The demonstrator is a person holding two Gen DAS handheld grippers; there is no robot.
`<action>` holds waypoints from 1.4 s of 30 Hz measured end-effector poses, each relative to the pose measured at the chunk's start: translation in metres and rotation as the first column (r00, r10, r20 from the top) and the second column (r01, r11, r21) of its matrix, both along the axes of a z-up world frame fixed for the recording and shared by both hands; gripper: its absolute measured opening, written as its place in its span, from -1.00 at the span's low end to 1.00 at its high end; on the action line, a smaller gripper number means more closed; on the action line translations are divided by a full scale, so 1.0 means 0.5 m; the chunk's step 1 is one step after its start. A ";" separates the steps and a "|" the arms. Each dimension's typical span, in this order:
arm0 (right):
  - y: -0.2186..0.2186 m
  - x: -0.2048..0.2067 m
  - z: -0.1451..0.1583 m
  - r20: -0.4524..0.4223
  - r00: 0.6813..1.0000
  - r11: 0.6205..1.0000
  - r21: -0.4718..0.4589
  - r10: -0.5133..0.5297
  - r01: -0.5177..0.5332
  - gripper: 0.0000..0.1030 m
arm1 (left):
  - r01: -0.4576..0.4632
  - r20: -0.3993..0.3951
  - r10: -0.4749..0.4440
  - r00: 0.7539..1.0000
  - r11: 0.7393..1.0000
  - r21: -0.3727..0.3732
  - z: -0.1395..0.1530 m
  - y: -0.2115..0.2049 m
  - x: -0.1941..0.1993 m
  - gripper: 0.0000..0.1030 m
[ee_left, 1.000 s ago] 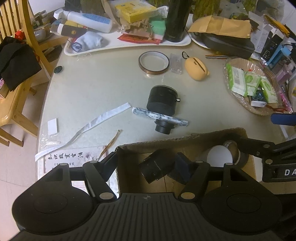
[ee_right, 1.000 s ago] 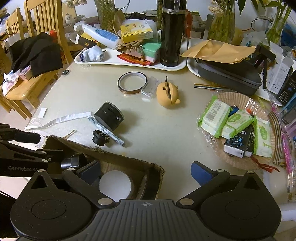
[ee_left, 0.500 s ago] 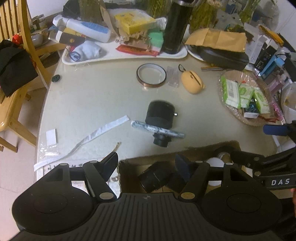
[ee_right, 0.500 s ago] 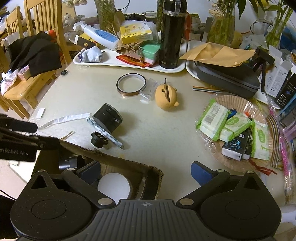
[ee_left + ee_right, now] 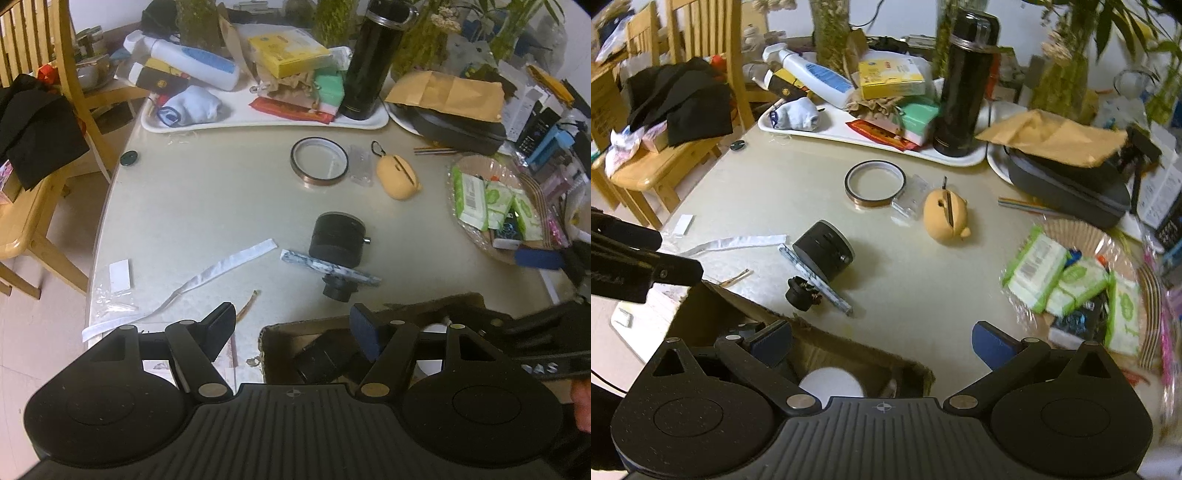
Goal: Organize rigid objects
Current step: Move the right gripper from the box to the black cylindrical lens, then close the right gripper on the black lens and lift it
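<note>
Hovering above the near edge of a cluttered pale table (image 5: 207,192): left gripper (image 5: 293,326), fingers wide apart and holding nothing, one pad over bare tabletop, the other over the rim of a cardboard box (image 5: 373,328). Sitting inside that box: a black cylinder (image 5: 317,356) and something round and white (image 5: 831,380). Hanging at the box's right side: right gripper (image 5: 881,341), fingers also spread wide and empty, left pad over the box opening, right pad over the table.

Lying just beyond the box: a black round puck (image 5: 338,238), a marbled stick (image 5: 328,267) touching its base, and a small black knob (image 5: 337,290) touching the stick. Resting farther back: a tape roll (image 5: 319,160) and a yellow pouch (image 5: 397,177), well apart from both grippers. Standing at the back on a white tray (image 5: 258,123): a black flask (image 5: 373,59).
</note>
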State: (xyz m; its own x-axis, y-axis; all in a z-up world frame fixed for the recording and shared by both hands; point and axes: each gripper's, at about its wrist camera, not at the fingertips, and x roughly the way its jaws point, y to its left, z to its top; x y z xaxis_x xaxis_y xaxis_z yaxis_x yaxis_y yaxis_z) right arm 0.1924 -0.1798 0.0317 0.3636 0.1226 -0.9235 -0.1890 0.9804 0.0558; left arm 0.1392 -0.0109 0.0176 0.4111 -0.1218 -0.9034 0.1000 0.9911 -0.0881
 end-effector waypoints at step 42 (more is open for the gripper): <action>0.135 0.169 -0.160 0.012 0.978 0.978 0.020 0.209 -0.209 0.31 | -0.010 -0.064 0.009 0.998 1.000 -0.017 -0.002 0.022 0.008 0.32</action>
